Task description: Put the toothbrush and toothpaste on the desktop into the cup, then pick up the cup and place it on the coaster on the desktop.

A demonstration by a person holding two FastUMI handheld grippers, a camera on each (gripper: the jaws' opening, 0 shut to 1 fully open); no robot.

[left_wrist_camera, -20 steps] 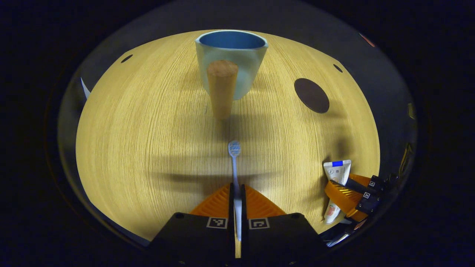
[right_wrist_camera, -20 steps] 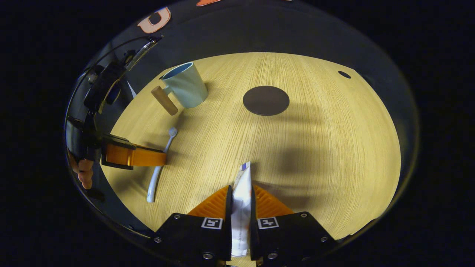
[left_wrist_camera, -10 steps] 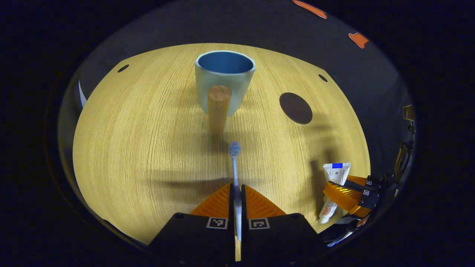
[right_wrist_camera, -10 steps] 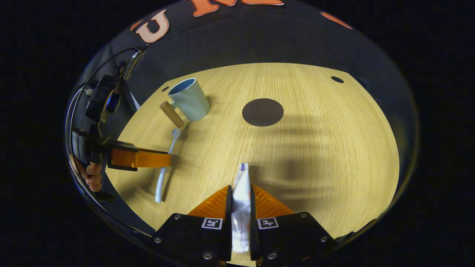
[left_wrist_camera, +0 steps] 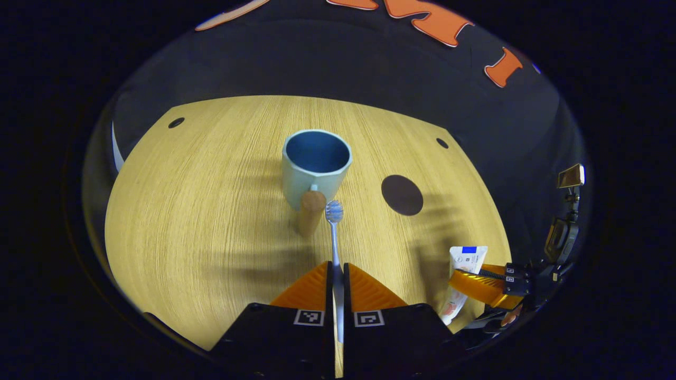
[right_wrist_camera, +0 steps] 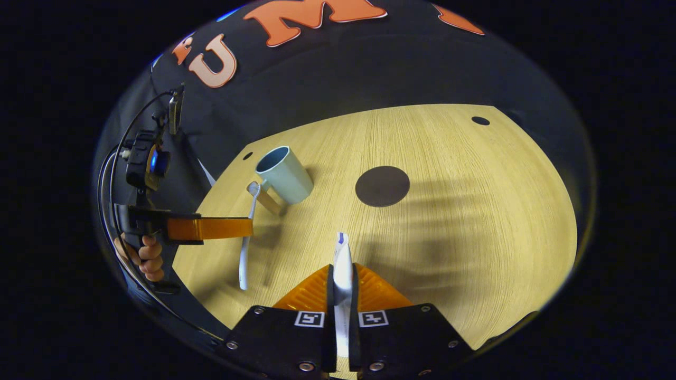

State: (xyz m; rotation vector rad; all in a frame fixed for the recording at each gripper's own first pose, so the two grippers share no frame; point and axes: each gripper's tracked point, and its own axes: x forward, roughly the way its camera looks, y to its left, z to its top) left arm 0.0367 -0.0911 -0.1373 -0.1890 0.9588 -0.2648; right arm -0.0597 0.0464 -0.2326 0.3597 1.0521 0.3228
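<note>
With the left claw (left_wrist_camera: 336, 274) clenched on the white-handled toothbrush (left_wrist_camera: 334, 232) and the right claw (right_wrist_camera: 342, 279) on the white toothpaste tube (right_wrist_camera: 342, 264), load both into the pale-blue wooden-handled cup (left_wrist_camera: 315, 164), then move it to the dark round coaster (left_wrist_camera: 402, 195).

A recording booth: black cloth wall (left_wrist_camera: 338, 68) behind a bare wooden desktop (left_wrist_camera: 200, 211).

In the left gripper view the toothbrush (left_wrist_camera: 334, 240) handle's rear runs hidden between the left gripper (left_wrist_camera: 336, 274) fingers, and the right gripper (left_wrist_camera: 478, 277) covers the toothpaste (left_wrist_camera: 460, 264) tube's middle.
</note>
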